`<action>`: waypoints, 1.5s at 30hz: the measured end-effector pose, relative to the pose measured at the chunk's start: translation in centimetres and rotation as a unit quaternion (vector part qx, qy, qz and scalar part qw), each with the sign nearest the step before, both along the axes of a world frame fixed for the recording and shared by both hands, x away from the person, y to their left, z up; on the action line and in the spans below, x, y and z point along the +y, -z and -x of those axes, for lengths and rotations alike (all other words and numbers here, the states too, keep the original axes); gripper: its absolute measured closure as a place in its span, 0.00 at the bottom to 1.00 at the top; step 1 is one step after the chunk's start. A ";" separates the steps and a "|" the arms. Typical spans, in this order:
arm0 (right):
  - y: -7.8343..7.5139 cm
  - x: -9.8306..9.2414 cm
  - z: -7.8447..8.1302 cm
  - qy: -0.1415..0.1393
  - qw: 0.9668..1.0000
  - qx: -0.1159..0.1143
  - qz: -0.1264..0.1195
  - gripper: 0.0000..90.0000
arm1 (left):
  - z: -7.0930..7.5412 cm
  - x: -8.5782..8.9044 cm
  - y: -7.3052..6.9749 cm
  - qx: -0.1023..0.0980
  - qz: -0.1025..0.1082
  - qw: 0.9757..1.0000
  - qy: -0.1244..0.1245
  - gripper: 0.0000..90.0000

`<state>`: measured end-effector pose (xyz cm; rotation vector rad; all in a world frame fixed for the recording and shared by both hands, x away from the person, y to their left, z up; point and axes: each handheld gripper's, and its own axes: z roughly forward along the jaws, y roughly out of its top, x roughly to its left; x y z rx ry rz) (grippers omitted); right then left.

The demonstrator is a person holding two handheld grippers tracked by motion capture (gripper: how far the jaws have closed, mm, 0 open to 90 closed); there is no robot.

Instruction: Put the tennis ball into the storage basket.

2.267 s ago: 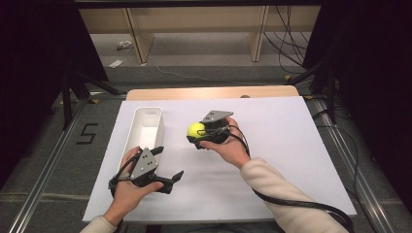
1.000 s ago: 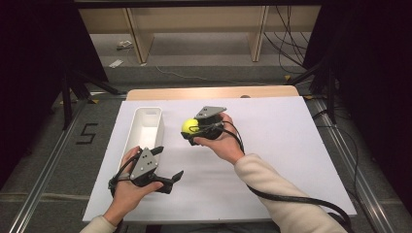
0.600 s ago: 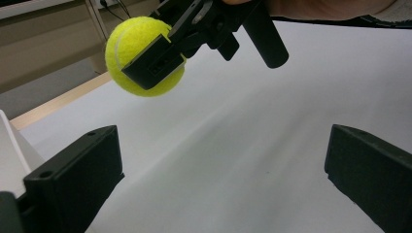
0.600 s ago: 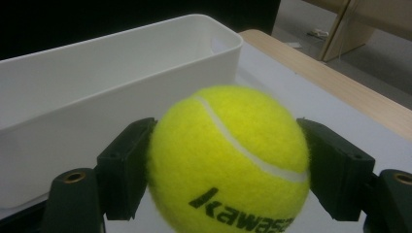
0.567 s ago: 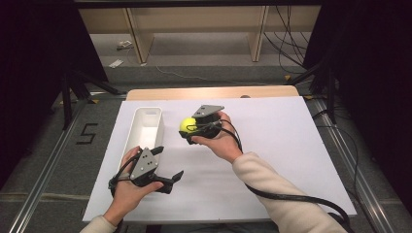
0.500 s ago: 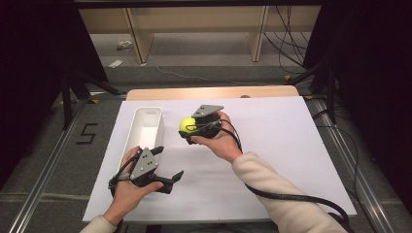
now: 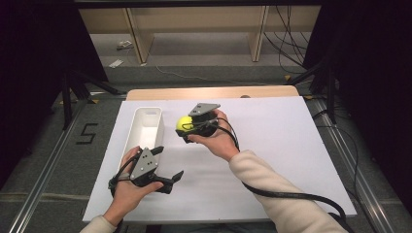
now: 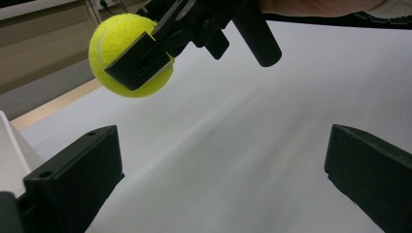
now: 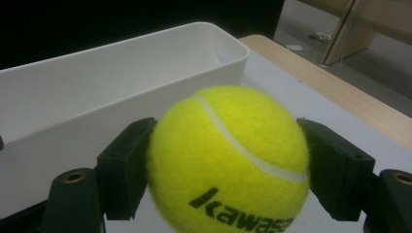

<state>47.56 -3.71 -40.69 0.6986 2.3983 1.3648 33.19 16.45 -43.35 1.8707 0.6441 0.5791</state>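
Right hand-held gripper (image 7: 187, 127) clamps the tennis ball (image 7: 184, 124) beside the bin's (image 7: 144, 127) rim; left hand-held gripper (image 7: 171, 171) gapes empty.

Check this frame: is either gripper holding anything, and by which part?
The right gripper holds a yellow tennis ball, clamped across its middle with one jaw on each side. The left gripper is open and holds nothing.
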 end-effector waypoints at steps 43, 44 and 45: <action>-1.4 2.5 -0.5 -0.012 1.000 -0.009 0.000 0.29 | 0.0 0.0 0.0 0.000 -0.001 1.000 0.002 0.00; -1.5 2.5 -0.5 -0.012 1.000 -0.009 0.000 0.29 | 0.0 0.0 0.0 0.000 -0.001 1.000 0.002 0.00; -1.5 2.6 -0.5 -0.012 1.000 -0.009 0.000 0.29 | 0.0 0.0 0.0 0.000 -0.001 1.000 0.002 0.00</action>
